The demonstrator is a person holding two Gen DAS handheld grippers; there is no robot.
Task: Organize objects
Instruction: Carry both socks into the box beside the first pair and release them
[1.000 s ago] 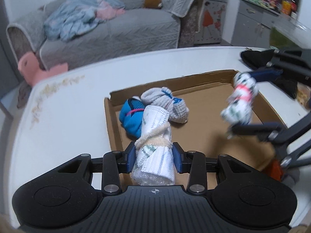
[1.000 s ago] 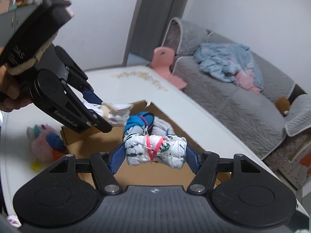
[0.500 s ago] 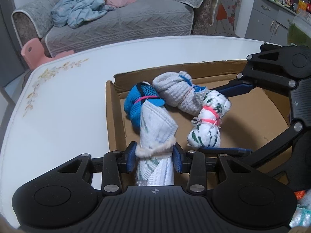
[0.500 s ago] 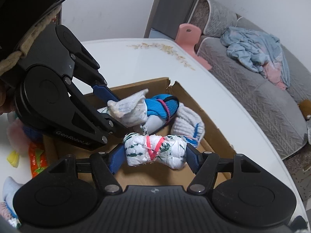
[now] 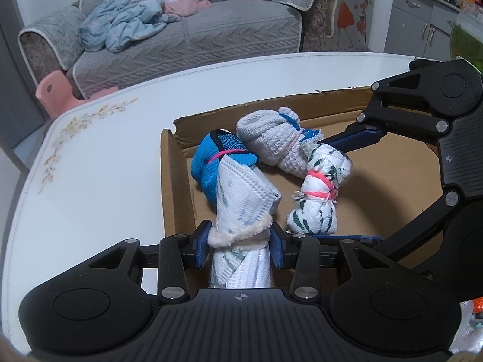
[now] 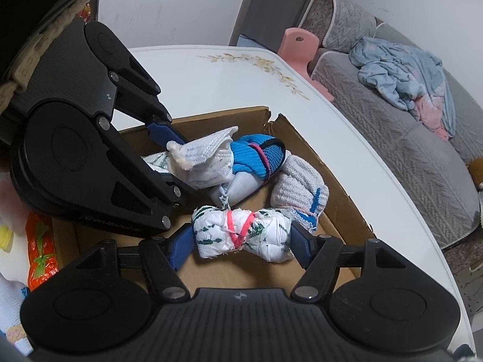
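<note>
A shallow cardboard box (image 5: 169, 181) (image 6: 347, 193) lies on the white table. In its near-left corner lie a blue sock bundle (image 5: 211, 163) (image 6: 256, 154) and a grey-white sock bundle (image 5: 268, 141) (image 6: 299, 187). My left gripper (image 5: 240, 246) is shut on a white mesh sock roll with a cream band (image 5: 241, 211) (image 6: 199, 160), low over the box by the blue bundle. My right gripper (image 6: 241, 241) is shut on a white, green-flecked bundle tied with pink band (image 6: 241, 232) (image 5: 317, 199), held right beside the others inside the box.
Loose socks and an orange packet (image 6: 39, 241) lie on the table left of the box in the right wrist view. A grey sofa (image 5: 181, 39) with blue clothes and a pink stool (image 5: 54, 90) stand beyond the table edge. Cabinets (image 5: 422, 15) stand at far right.
Both grippers have moved down and in toward the box's corner. The right gripper brought the green-flecked bundle from mid-air to beside the grey-white bundle. Both grips unchanged.
</note>
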